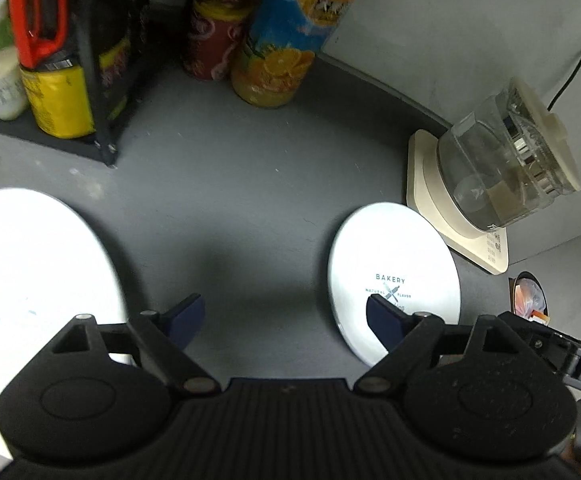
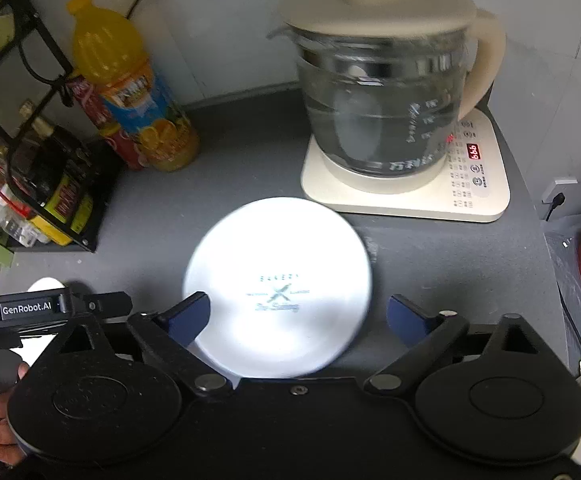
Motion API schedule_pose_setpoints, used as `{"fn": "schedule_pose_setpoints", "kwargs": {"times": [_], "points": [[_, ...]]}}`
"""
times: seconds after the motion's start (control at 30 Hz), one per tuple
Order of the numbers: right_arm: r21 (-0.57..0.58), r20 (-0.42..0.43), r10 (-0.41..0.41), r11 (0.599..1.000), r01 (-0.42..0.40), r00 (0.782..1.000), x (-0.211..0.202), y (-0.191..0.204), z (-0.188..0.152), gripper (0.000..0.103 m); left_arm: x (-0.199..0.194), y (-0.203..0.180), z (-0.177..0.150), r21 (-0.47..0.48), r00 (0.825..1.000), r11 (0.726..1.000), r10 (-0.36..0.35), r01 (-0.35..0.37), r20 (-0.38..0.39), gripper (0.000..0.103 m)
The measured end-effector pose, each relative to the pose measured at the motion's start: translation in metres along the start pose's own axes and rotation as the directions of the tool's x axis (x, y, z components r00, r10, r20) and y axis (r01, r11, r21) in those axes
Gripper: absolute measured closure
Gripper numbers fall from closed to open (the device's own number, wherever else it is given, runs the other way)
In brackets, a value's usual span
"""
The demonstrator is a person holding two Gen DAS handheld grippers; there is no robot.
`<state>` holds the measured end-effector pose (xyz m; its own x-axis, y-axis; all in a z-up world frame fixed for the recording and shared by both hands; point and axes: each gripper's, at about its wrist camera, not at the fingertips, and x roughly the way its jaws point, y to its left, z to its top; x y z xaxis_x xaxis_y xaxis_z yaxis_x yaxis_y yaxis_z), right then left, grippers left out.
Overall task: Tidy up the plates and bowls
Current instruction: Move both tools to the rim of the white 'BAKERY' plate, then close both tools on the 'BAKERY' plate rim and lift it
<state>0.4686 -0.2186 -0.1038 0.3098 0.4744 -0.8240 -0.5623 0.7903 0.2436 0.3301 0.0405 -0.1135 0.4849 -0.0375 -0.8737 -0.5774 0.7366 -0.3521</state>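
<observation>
A small white plate with a "BAKERY" print (image 1: 394,272) lies flat on the grey counter; it also shows in the right wrist view (image 2: 278,280), between my right fingers. A larger white plate (image 1: 38,264) lies at the left. My left gripper (image 1: 286,316) is open and empty over bare counter between the two plates; its right fingertip overlaps the small plate's edge. My right gripper (image 2: 298,316) is open and empty, hovering over the near side of the small plate. The left gripper's body (image 2: 30,312) shows at the left of the right wrist view.
A glass kettle (image 2: 378,92) on a cream base (image 2: 470,196) stands behind the small plate. An orange juice bottle (image 2: 130,84) and a red bottle (image 1: 214,36) stand at the back. A black rack (image 1: 90,80) of condiments stands at the back left. A cable (image 1: 570,64) hangs behind the kettle.
</observation>
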Motion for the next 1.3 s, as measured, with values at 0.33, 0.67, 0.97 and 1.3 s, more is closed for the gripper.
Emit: {"fn": "schedule_pose_setpoints", "kwargs": {"times": [0.33, 0.67, 0.97, 1.3], "points": [[0.029, -0.114, 0.068, 0.997, -0.065, 0.991, 0.039, -0.036, 0.007, 0.042, 0.043, -0.009, -0.013, -0.097, 0.999, 0.995, -0.032, 0.030, -0.020, 0.035], [0.087, -0.202, 0.130, 0.990, -0.115, 0.971, 0.074, -0.057, 0.008, 0.054, 0.076, -0.005, -0.014, -0.154, 0.997, 0.988, -0.032, 0.021, -0.072, 0.059], [0.100, -0.252, 0.177, 0.983, -0.157, 0.951, 0.094, -0.065, 0.005, 0.070, 0.084, -0.011, -0.011, -0.165, 0.996, 0.986, -0.040, 0.027, -0.075, 0.072], [0.142, -0.234, 0.235, 0.968, -0.206, 0.944, 0.096, -0.075, 0.005, 0.082, 0.090, -0.016, -0.009, -0.150, 0.995, 0.987, -0.062, 0.049, -0.081, 0.080]]}}
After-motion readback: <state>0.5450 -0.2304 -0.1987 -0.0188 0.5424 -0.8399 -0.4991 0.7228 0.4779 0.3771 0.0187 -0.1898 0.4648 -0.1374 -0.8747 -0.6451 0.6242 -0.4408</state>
